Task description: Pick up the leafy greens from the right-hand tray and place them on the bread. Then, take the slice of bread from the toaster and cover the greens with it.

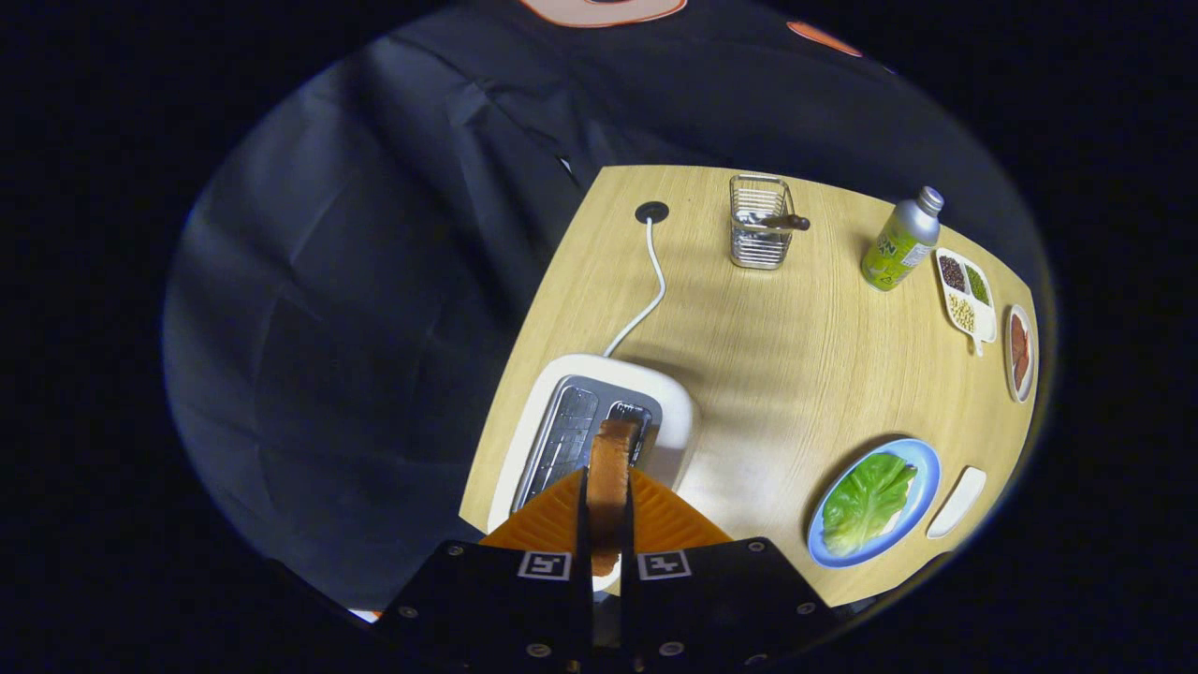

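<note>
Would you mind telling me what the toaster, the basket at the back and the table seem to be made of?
Toaster: likely glossy white plastic shell, with a dull grey metal top around the slots. Basket: shiny wire metal, you can see through its grid. Table: pale wood or wood-look laminate, matte, with fine grain lines. The gripper is shut on the bread slice.

My ribbed orange fingers are pressing the rough brown slice of bread above the glossy white plastic toaster on matt pale wood table.

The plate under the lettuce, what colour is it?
Blue, seen in the gripper view: plate.
</note>
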